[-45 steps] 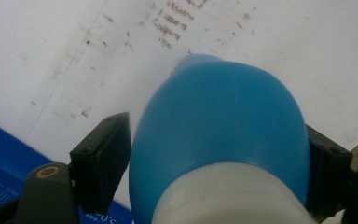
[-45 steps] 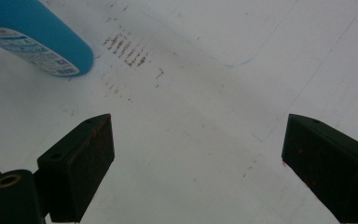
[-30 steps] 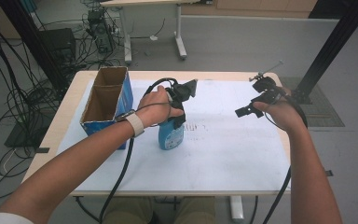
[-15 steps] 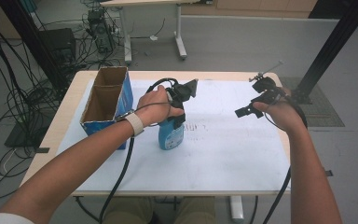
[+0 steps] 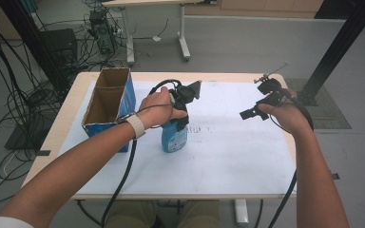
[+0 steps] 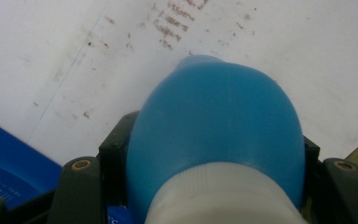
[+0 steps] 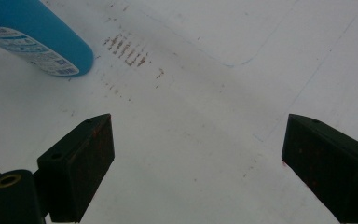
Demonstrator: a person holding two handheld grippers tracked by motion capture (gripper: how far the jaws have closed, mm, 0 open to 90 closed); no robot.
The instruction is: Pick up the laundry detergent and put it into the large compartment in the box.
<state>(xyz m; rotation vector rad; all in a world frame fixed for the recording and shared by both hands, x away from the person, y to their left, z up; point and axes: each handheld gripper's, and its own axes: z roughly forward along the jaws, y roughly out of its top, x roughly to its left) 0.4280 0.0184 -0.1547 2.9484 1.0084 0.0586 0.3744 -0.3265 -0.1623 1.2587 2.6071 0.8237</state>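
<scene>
A white sheet (image 5: 228,156) covers the counter (image 5: 66,128); cables (image 5: 9,95) litter the grey floor. The left gripper (image 5: 183,102) clamps the blue bottle (image 5: 173,135) beside a cardboard box (image 5: 107,107); the right gripper (image 5: 261,107) hangs with jaws wide apart, holding nothing.

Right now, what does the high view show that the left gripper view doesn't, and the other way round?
High view alone: the open cardboard box at the table's left, the right gripper held above the table with nothing between its parted jaws, and both forearms. Left gripper view alone: a close look at the bottle's white neck wedged between that gripper's jaws, and brown smudges on the white sheet. Both share the blue bottle gripped by the left gripper, standing on the sheet.
</scene>
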